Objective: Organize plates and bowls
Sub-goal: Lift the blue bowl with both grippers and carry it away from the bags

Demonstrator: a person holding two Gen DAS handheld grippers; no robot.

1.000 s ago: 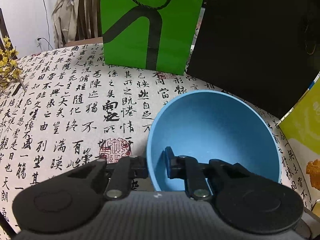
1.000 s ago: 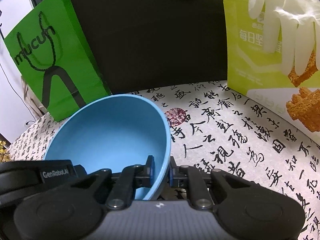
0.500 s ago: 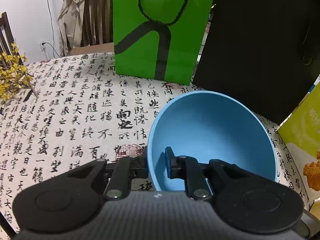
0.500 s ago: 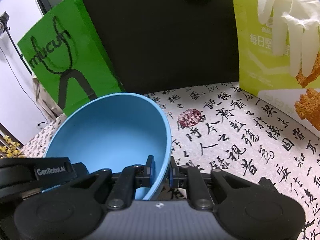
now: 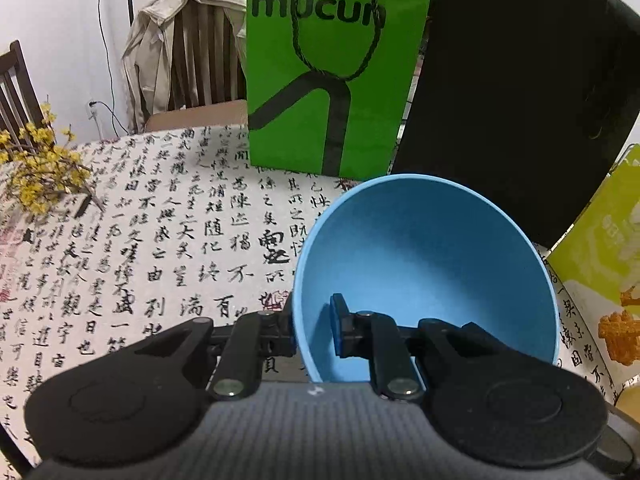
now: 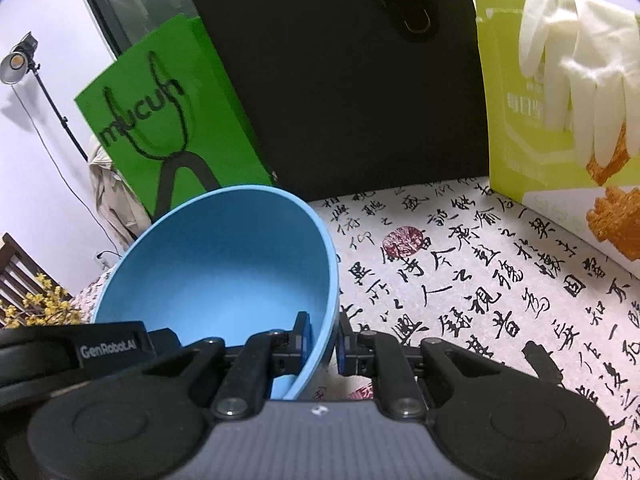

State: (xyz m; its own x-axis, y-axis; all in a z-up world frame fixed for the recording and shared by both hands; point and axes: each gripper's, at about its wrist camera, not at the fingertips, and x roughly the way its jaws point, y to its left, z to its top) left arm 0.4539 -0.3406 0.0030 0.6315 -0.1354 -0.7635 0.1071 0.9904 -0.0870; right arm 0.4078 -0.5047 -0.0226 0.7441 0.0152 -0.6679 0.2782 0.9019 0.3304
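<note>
A light blue bowl [image 5: 432, 264] is held between both grippers above the calligraphy tablecloth [image 5: 160, 248]. My left gripper [image 5: 314, 330] is shut on the bowl's left rim, one finger inside and one outside. In the right wrist view the same blue bowl [image 6: 224, 272] fills the lower left, and my right gripper [image 6: 322, 340] is shut on its right rim. The left gripper's black body [image 6: 72, 354] shows at the bowl's far side. The bowl is empty and tilted toward the cameras.
A green paper bag [image 5: 336, 64] and a black bag [image 5: 516, 96] stand at the back of the table. A yellow-green snack box [image 6: 560, 120] with a pale rubber glove [image 6: 580, 60] draped on it is at right. Yellow flowers [image 5: 36, 176] lie at left; a chair with a coat [image 5: 188, 56] stands behind.
Both grippers have risen with the bowl still clamped; the table has dropped lower in both views and more of the bags, chair and wall shows.
</note>
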